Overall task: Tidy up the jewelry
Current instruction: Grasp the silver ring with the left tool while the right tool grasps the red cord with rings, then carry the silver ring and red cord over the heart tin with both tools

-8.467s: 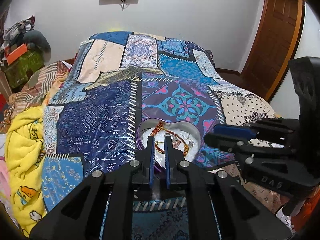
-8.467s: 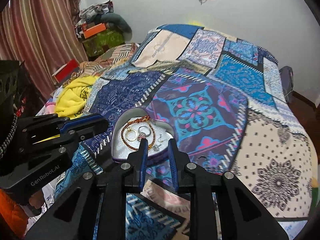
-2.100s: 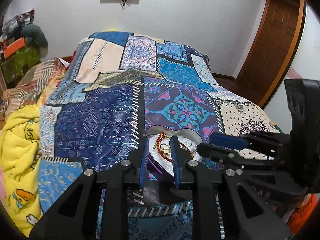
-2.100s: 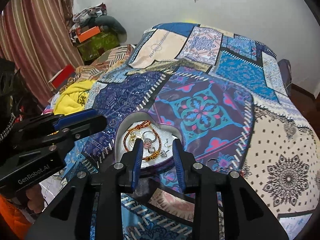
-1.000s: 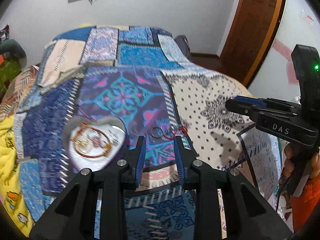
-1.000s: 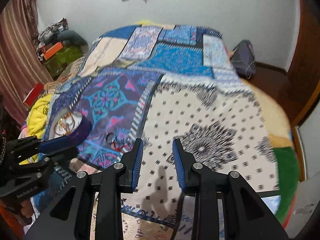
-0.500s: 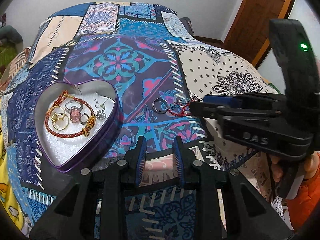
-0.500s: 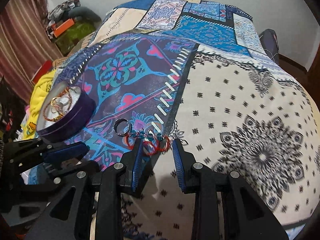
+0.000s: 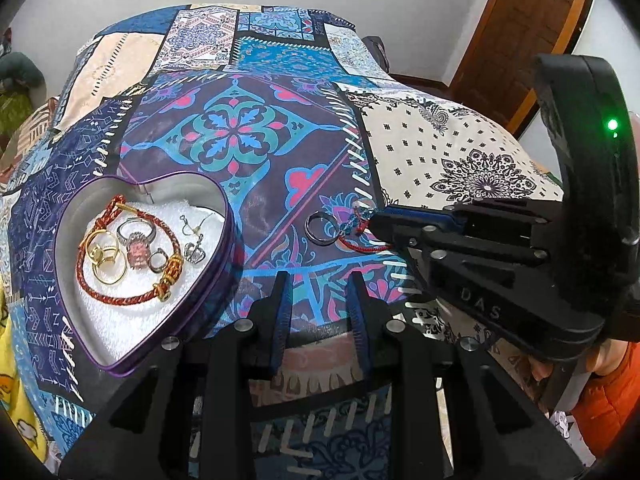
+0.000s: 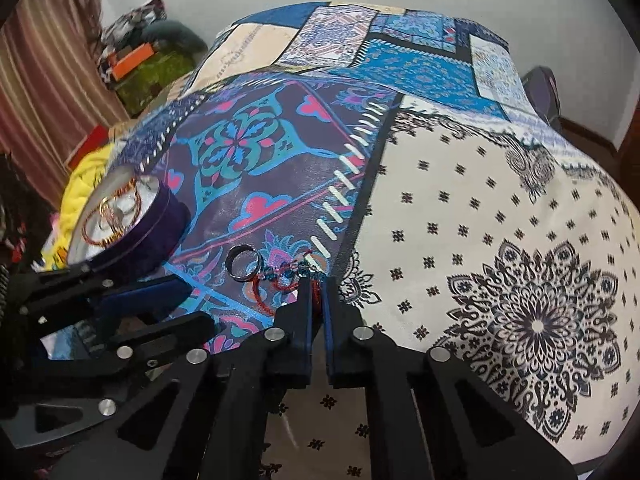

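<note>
A purple heart-shaped tin [image 9: 224, 248] lies on the bed at the left, with a red braided bracelet [image 9: 120, 298], gold rings [image 9: 102, 260] and several other small pieces in it. A dark ring [image 9: 319, 230] and a red and blue cord bracelet [image 9: 354, 236] lie on the quilt to its right. My right gripper [image 10: 316, 292] is shut on the cord bracelet [image 10: 280, 280], with the dark ring [image 10: 243, 263] just to its left. My left gripper [image 9: 318, 288] is open and empty, above the quilt between the tin and the ring.
A patchwork quilt [image 9: 460, 152] covers the bed. A yellow blanket [image 10: 86, 176] and piled clothes [image 10: 140, 60] lie beyond the bed's left side. A wooden door [image 9: 532, 20] stands at the right.
My right gripper has come down onto the cord bracelet and shut on it. My left gripper has moved a little closer to the quilt and stays open.
</note>
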A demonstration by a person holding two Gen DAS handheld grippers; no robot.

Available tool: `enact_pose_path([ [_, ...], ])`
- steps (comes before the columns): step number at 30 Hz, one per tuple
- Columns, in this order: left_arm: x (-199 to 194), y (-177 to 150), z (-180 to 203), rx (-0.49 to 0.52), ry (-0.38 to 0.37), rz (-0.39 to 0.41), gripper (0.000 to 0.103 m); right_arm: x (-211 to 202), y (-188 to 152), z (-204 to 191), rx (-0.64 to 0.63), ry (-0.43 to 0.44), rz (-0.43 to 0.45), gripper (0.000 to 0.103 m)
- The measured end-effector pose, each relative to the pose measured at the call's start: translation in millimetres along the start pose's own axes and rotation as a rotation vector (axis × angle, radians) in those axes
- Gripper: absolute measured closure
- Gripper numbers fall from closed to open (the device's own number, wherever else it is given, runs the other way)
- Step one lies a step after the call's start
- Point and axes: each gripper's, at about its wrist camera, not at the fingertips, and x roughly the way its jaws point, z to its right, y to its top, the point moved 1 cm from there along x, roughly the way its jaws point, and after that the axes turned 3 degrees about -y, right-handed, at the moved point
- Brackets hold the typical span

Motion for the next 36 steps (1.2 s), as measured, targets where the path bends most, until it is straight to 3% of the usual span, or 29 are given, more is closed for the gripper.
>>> enact_pose_path([
  [9,13.9,12.6,6.4,0.011,-0.007,-0.018,0.075,-30.0,-4.0,13.4,0.040,-0.025,0.068,0.100],
  [20,34.0,31.1,14.6,0.021,0.068,-0.012,0.076,-45.0,-6.4,25.6,0.051,-0.037,0.097,0.100],
  [23,36.7,33.6,17.6,0.043,0.099,-0.005,0.083,-47.6,-3.8,26.5,0.059,-0.033,0.107,0.100],
  [36,-6.8,18.5,13.1,0.013,0.066,0.046,0.083,-75.5,13.4,1.9,0.030,-0.023,0.185,0.100],
])
